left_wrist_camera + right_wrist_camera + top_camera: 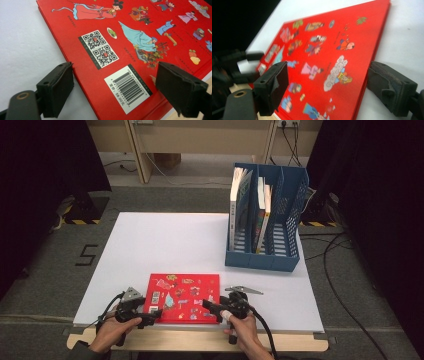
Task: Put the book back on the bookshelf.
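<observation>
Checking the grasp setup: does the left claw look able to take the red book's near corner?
Probably yes: the left claw stands open astride the red book's barcode corner, nothing between.

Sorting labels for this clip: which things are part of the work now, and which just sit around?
In the work: red book; left tool and right tool, open, astride its near corners.

Lying about: blue file rack, books in it, table.
</observation>
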Demonstrator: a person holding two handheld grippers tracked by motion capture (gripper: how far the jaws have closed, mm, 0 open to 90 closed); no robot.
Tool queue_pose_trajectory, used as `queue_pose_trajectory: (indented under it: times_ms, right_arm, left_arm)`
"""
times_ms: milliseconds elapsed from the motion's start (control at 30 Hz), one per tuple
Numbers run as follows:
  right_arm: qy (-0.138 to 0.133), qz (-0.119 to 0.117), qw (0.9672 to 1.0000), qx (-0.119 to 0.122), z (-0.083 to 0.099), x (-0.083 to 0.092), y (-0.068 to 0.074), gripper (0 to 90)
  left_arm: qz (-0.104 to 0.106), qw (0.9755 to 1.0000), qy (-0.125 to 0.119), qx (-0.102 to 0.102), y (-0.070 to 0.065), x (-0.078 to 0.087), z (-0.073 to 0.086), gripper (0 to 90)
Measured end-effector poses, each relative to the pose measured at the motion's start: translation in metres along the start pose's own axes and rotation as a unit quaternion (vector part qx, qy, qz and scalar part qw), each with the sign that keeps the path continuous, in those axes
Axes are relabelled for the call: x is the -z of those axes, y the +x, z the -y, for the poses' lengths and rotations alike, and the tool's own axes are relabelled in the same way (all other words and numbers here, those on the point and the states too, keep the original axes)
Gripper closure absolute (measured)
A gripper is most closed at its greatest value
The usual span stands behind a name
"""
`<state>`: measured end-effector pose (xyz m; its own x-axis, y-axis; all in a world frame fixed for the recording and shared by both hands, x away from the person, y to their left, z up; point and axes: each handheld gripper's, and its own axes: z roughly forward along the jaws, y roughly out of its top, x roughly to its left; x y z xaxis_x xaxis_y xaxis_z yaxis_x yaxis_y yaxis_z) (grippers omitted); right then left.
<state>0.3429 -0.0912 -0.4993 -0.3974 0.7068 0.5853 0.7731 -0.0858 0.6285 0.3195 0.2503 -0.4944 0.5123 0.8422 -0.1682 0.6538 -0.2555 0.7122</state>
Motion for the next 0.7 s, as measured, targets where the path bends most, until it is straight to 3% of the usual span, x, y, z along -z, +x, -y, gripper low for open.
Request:
queue_pose_trajectory:
  times_ms: [67,200,300,400,467,667,700]
  right_arm:
    - [-0.005,-0.004,0.9994,-0.033,-0.001,0.001,-0.002,20.5]
    - [-0.009,-0.019,0.9973,-0.070,-0.003,0.003,-0.009,23.4]
    - [-0.004,-0.023,0.9975,-0.067,-0.007,0.004,-0.009,23.6]
    - [-0.019,-0.026,0.9961,-0.083,-0.011,0.006,-0.010,28.1]
    - [-0.039,-0.044,0.9937,-0.095,-0.017,0.011,-0.012,31.1]
    - [-0.065,-0.072,0.9916,-0.085,-0.043,0.019,-0.004,32.9]
    - [-0.066,-0.073,0.9923,-0.075,-0.047,0.020,-0.002,33.0]
  left_arm:
    - [0.000,1.0000,-0.001,0.002,0.000,0.000,0.000,14.9]
    - [-0.007,0.9999,-0.006,0.009,-0.002,-0.001,0.001,15.3]
    - [-0.007,0.9997,-0.012,0.018,-0.001,0.000,0.001,17.7]
    - [-0.002,0.9993,-0.017,0.032,0.000,-0.001,0.001,18.1]
    - [0.007,0.9987,-0.023,0.044,0.002,-0.001,0.001,18.0]
    - [0.034,0.9953,-0.034,0.084,0.006,-0.002,-0.001,17.3]
    - [0.038,0.9947,-0.035,0.089,0.007,-0.002,-0.001,17.0]
